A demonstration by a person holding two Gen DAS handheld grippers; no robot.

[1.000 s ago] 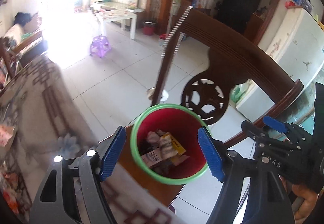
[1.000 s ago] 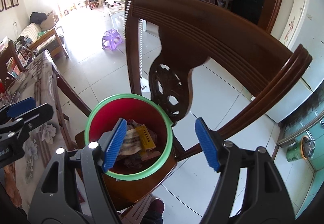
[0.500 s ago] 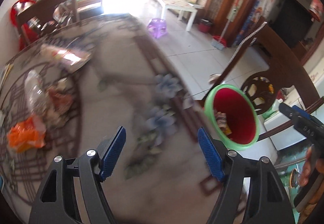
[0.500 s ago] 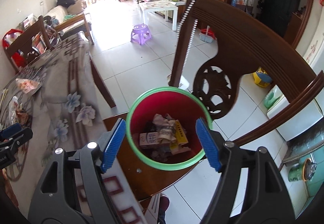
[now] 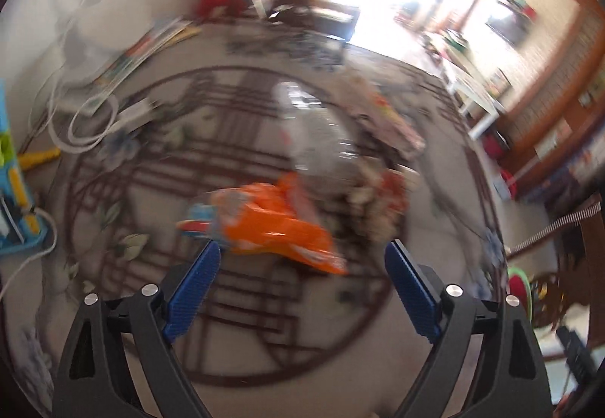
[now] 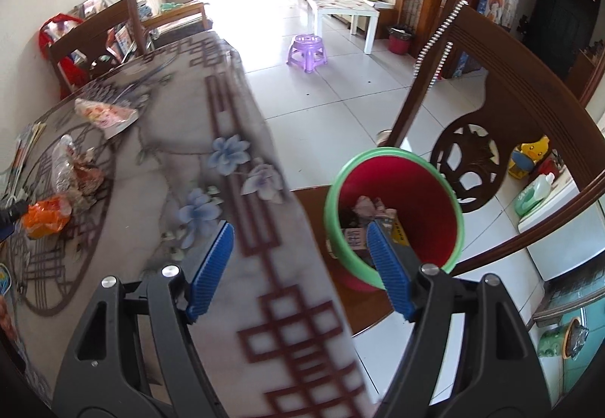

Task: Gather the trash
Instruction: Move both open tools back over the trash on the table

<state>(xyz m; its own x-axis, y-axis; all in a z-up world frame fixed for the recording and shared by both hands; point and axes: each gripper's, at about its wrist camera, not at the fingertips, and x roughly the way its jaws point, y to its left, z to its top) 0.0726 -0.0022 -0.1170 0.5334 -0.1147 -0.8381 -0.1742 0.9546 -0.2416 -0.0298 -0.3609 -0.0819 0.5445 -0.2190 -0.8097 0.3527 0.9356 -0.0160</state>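
Observation:
An orange snack wrapper (image 5: 276, 225) lies on the patterned tablecloth just ahead of my open, empty left gripper (image 5: 302, 278); the view is motion-blurred. A clear plastic bottle (image 5: 317, 130) and crumpled wrappers (image 5: 382, 198) lie beyond it. In the right wrist view, the red bin with a green rim (image 6: 397, 214) stands on a wooden chair seat and holds several wrappers. My right gripper (image 6: 298, 267) is open and empty, over the table edge beside the bin. The orange wrapper (image 6: 47, 215) and bottle (image 6: 62, 161) show far left.
White cables (image 5: 87, 115) and a blue toy (image 5: 11, 198) sit at the table's left. A magazine (image 6: 106, 113) lies further along the table. The carved wooden chair back (image 6: 503, 108) rises behind the bin. A purple stool (image 6: 307, 51) and a white coffee table (image 6: 344, 8) stand on the tiled floor.
My left gripper has swung left from over the bin to the trash on the table. My right gripper has shifted left, off the bin toward the table edge. Both stay open.

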